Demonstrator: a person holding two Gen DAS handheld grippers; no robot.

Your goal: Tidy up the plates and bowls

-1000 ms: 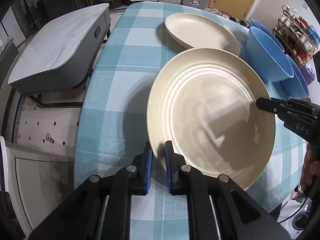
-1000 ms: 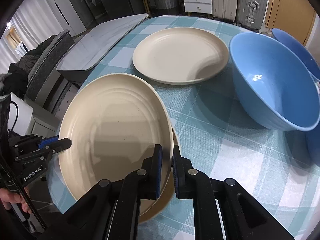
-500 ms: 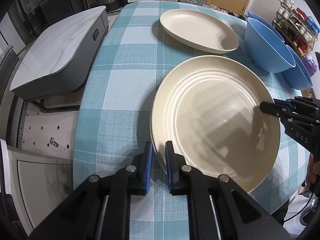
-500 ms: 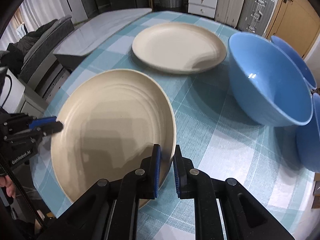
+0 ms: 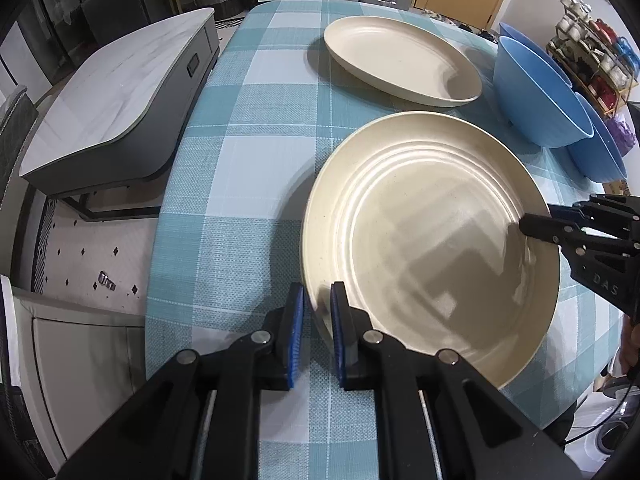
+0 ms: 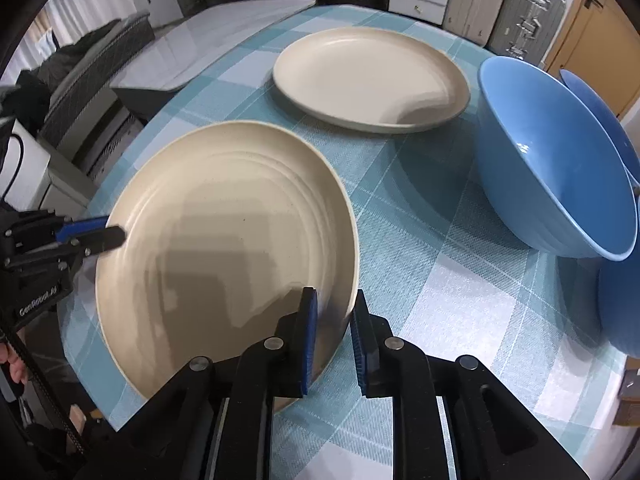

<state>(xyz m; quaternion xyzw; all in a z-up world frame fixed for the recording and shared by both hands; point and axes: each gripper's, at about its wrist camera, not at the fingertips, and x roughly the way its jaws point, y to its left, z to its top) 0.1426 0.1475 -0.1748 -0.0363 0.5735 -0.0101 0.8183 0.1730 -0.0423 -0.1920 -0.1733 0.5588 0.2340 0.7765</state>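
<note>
A large cream ridged plate (image 5: 432, 232) (image 6: 224, 240) lies low and nearly flat over the checked tablecloth (image 5: 248, 160). A sliver of another cream rim (image 6: 282, 403) shows beneath it. My left gripper (image 5: 316, 320) is shut on its near rim and appears at the left edge of the right wrist view (image 6: 92, 236). My right gripper (image 6: 334, 328) straddles the opposite rim. Its jaws are opening, with the rim still between the pads. In the left wrist view it reaches in from the right (image 5: 536, 228). A second cream plate (image 5: 400, 60) (image 6: 368, 76) sits farther back.
Three blue bowls (image 5: 536, 96) (image 6: 552, 160) crowd the table's right side, one leaning on another. A grey marble-topped cabinet (image 5: 112, 92) stands off the table's left edge. A rack of jars (image 5: 592, 60) is at the far right, and suitcases (image 6: 528, 12) are behind.
The held plate was tilted up on one side and has come down nearly flat. The gap between my right gripper's pads has widened slightly. The left gripper has kept its grip and place.
</note>
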